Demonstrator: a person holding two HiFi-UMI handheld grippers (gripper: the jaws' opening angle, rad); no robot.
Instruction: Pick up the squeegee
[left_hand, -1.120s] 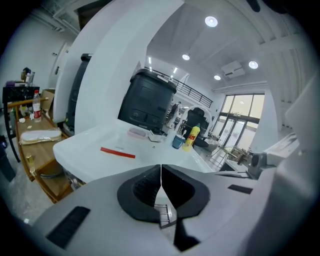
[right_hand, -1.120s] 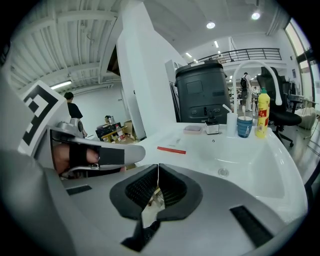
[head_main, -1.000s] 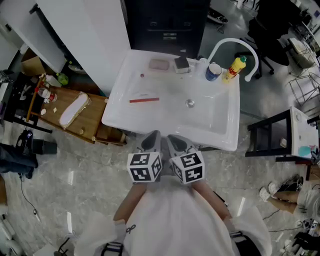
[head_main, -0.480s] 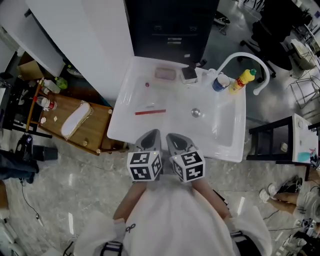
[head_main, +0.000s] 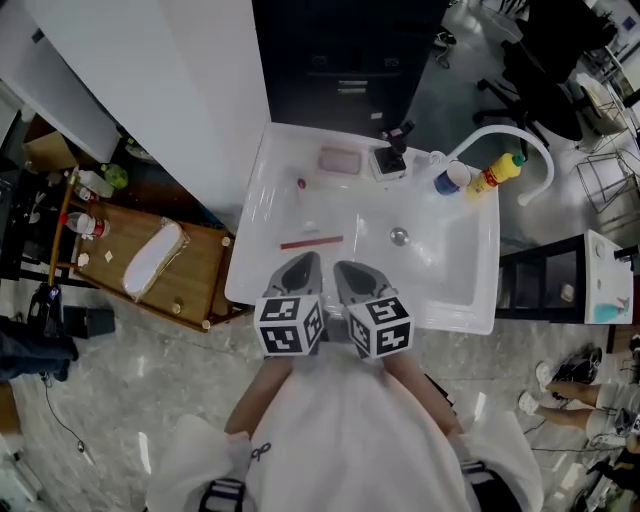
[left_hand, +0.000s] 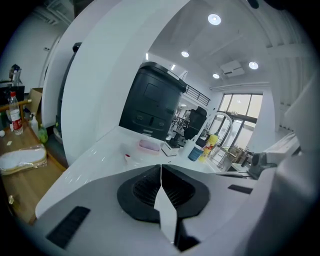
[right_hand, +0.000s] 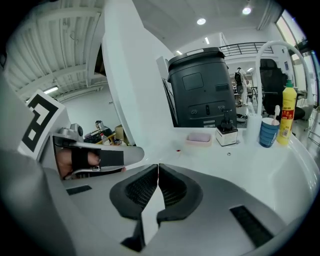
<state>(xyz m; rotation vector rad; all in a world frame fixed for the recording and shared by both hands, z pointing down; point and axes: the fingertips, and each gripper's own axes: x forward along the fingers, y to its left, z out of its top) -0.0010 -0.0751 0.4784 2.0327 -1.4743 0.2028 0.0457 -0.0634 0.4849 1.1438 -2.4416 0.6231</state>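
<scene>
A wooden side table (head_main: 190, 275) stands at the far left, seen from above, with a white bundle (head_main: 152, 260) lying on it. To its right a white sink (head_main: 450, 270) fills the middle of the scene. The squeegee (head_main: 312, 242), a thin strip with a red edge, lies flat in the sink's left half, toward the front-left corner. A small red spot (head_main: 301, 183) sits farther back, near the left wall.

A person (head_main: 350, 440) in white stands at the sink's front edge, holding both tools side by side over that edge. The left gripper (head_main: 303, 264) points toward the squeegee and does not touch it. Its fingers (left_hand: 147, 187) are clenched together with nothing between them. Just beside it, the right gripper (head_main: 349, 268) is the same, its fingers (right_hand: 142, 190) pressed together and empty.

The drain (head_main: 399, 236) sits mid-basin. Along the sink's back edge stand a pink block (head_main: 340, 160), a dark-topped container (head_main: 388, 160), a blue cup (head_main: 452, 178) and a yellow bottle (head_main: 497, 172). A white curved faucet (head_main: 497, 128) arches over the back-right corner.
</scene>
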